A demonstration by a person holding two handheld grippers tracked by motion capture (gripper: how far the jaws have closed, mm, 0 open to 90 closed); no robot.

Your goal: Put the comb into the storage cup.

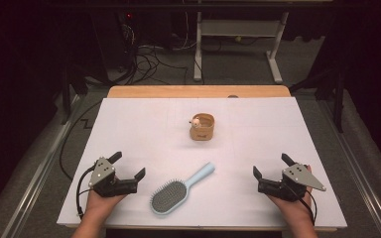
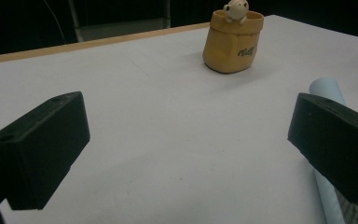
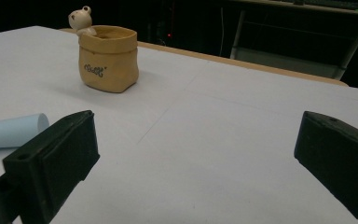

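Left gripper (image 1: 130, 165) jaws spread wide, nothing between them; right gripper (image 1: 273, 166) same. Both low over the white table (image 1: 129, 119), near its front edge. Light-blue hairbrush (image 1: 178, 190) lies flat between them, nearer the left one, handle pointing toward the tan pot (image 1: 202, 127) farther back. Small figure on the pot's rim, probably a bear.
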